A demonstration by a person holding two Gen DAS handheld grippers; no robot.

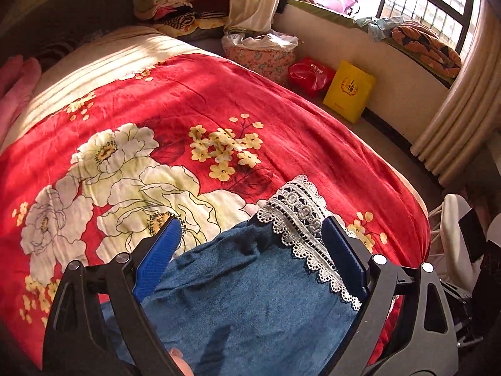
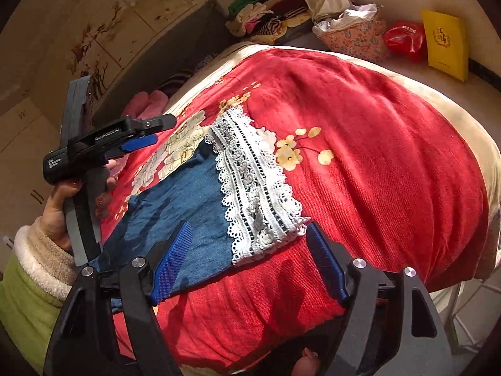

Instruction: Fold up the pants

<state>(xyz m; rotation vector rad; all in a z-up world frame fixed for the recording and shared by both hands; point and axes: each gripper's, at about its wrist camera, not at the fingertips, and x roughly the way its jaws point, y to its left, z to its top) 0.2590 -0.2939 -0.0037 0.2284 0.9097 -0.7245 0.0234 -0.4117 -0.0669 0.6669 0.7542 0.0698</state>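
1. The pants point(image 2: 188, 200), blue denim with a white lace hem point(image 2: 256, 194), lay flat on the red floral bedspread point(image 2: 375, 144) near the edge closest to the person. They looked already doubled over into a short panel, so I'd guess the fold was partly done, with at least one more fold and some smoothing left. Hard to be sure, since the waist end was hidden under the tools.
2. Left gripper point(image 1: 253, 235) hung over the denim with its jaws wide apart, holding nothing.
3. Right gripper point(image 2: 250, 235) was spread open too, straddling the near lace corner, not pinching it.
4. Room-wise: loads of bare bedspread beyond and to the right of the pants. The bed edge dropped off on the right, with a yellow bag point(image 2: 444, 44) and red bag point(image 2: 404, 40) well away on the floor.
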